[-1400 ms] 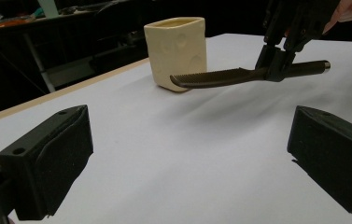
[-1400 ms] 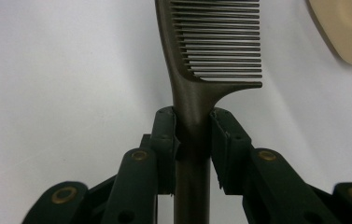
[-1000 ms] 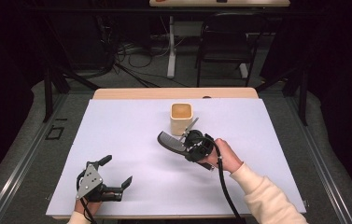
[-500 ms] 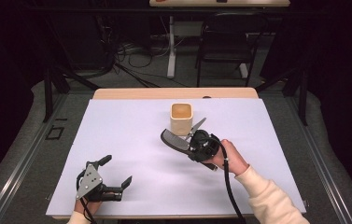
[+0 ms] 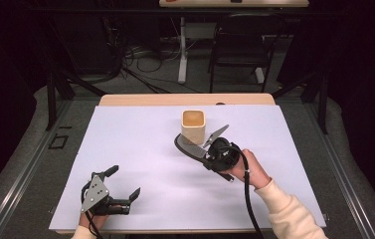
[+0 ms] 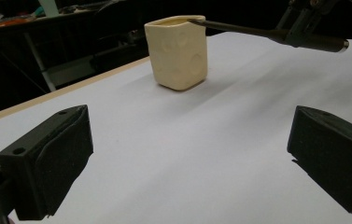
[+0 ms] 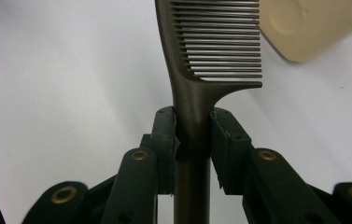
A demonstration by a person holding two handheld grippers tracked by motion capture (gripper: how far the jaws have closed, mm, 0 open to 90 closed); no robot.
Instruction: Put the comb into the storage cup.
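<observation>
A cream square cup stands upright on the white table sheet, a little behind its middle. My right gripper is shut on the handle of a dark comb, whose toothed head lies by the cup's front left corner. In the right gripper view the pads clamp the comb handle, teeth toward the cup. In the left gripper view the comb tip reaches the cup rim; I cannot tell if they touch. My left gripper rests open at the front left, nothing between its fingers.
The white sheet covers nearly the whole wooden table, with a bare wood strip at the back. Dark floor, cables and a chair lie beyond. A black cable trails from the right gripper along the sleeve.
My right hand has shifted a little to the right and slightly up with the comb, bringing its head closer to the cup. The left gripper has stayed put.
</observation>
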